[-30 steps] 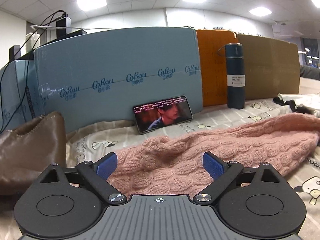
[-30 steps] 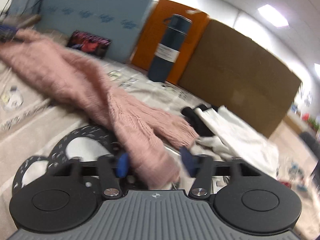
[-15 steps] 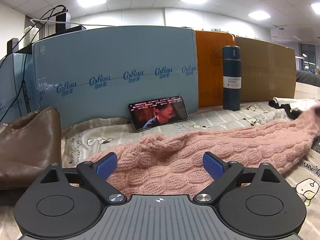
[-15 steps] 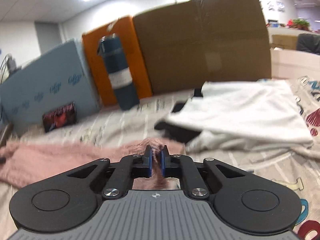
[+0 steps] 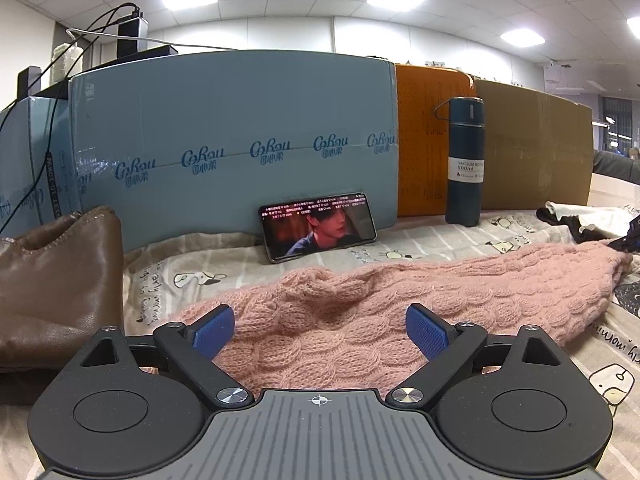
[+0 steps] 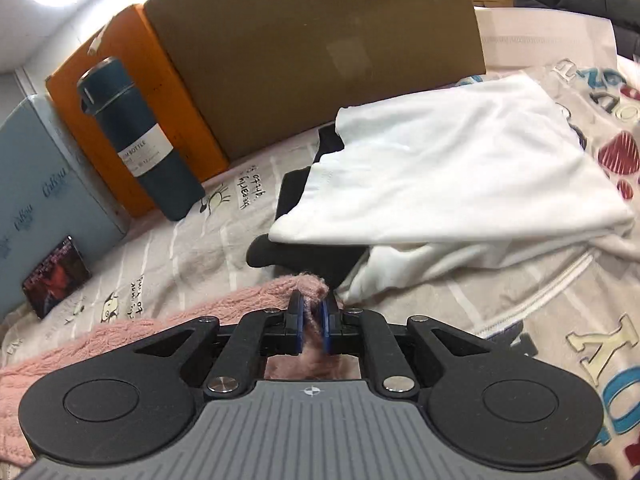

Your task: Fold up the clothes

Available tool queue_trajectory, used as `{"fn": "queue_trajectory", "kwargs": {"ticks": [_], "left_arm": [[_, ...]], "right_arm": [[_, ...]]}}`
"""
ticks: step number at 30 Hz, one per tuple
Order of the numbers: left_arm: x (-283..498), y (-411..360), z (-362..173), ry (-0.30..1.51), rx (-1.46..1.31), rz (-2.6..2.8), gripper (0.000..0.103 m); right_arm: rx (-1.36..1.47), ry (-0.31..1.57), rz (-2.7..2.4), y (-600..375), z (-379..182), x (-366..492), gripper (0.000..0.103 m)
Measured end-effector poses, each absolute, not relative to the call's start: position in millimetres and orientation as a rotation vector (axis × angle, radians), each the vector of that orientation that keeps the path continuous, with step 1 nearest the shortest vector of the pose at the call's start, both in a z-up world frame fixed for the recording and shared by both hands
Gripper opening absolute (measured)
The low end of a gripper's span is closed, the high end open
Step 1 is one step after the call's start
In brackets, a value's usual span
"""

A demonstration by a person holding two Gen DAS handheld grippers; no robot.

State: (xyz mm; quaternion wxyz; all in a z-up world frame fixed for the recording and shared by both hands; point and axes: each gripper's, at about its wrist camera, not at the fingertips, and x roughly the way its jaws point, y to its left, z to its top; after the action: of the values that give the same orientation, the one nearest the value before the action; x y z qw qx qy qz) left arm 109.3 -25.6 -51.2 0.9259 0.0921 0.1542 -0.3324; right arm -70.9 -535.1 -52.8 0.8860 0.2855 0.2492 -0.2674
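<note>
My right claw (image 6: 311, 318) pinched the fuzzy pink cable-knit sweater (image 5: 400, 304), jaws easing slightly apart. My left claw (image 5: 319, 330) gaped over its bumpy knit. At one o'clock lay smooth white folded cloth (image 6: 448, 172) on the printed sheet (image 6: 192, 240).

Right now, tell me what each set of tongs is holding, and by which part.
Right tongs: pinching the pink knitted sweater at its end tip, though opening slightly. Left tongs: open over the sweater, holding nothing.
</note>
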Motion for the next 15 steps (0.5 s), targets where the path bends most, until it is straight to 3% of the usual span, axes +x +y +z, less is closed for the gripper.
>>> {"fn": "queue_trajectory", "kwargs": {"ticks": [1,3,4,8,11,15], "left_arm": [[109,-26,-51,0.317,0.188,-0.682,0.095],[109,-26,-51,0.316,0.187,-0.682,0.095],[109,-26,-51,0.316,0.186,-0.682,0.095],[109,-25,-51,0.318,0.184,-0.687,0.095],[108,-25,-51,0.318,0.184,-0.692,0.095],[108,-25,-51,0.317,0.18,-0.692,0.095]], "right_arm": [[0.606,0.525,-0.568,-536,-56,-72,0.016],[0.603,0.501,-0.623,-532,-48,-80,0.045],[0.614,0.488,-0.644,-530,-45,-86,0.049],[0.875,0.458,-0.571,-529,-45,-113,0.058],[1.087,0.477,-0.445,-523,-61,-114,0.059],[1.14,0.439,-0.48,-515,-73,-97,0.059]]}}
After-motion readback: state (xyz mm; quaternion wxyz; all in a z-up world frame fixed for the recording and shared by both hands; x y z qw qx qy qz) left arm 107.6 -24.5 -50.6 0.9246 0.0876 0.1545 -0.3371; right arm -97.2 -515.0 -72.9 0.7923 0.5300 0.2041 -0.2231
